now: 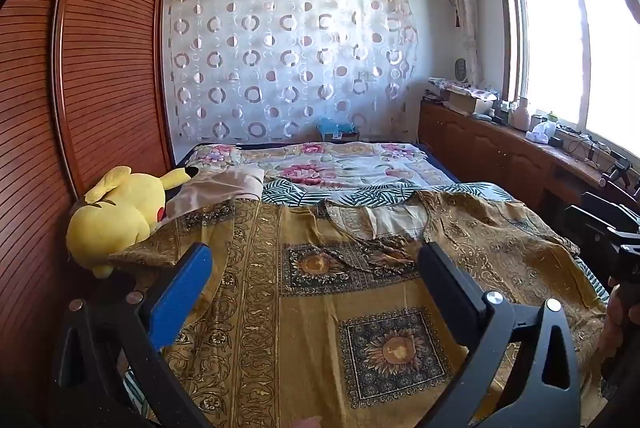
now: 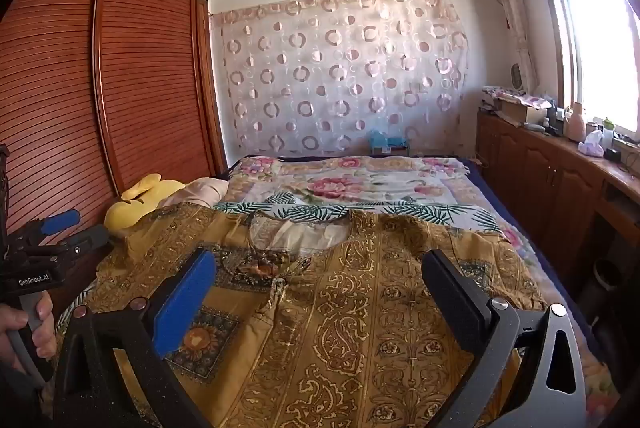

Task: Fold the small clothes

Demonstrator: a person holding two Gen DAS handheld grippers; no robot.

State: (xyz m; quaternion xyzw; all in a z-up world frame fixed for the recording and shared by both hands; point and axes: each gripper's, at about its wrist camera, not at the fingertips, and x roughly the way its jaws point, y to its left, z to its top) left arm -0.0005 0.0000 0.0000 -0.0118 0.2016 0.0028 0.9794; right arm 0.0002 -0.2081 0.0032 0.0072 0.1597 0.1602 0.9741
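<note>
A mustard-gold patterned garment (image 1: 320,292) lies spread flat on the bed, its neckline (image 1: 376,220) toward the far side. It also shows in the right wrist view (image 2: 360,308). My left gripper (image 1: 312,260) is open and empty, held above the garment's left half. My right gripper (image 2: 320,268) is open and empty above the garment's right half, just below the neckline (image 2: 296,232). The left gripper also shows at the left edge of the right wrist view (image 2: 68,232), and the right gripper at the right edge of the left wrist view (image 1: 608,228).
A yellow plush toy (image 1: 120,212) lies at the bed's left edge beside a wooden wardrobe (image 1: 100,68). A pink cloth (image 1: 224,188) and a floral quilt (image 1: 340,168) lie beyond the garment. A wooden cabinet (image 1: 500,148) with clutter runs along the right under the window.
</note>
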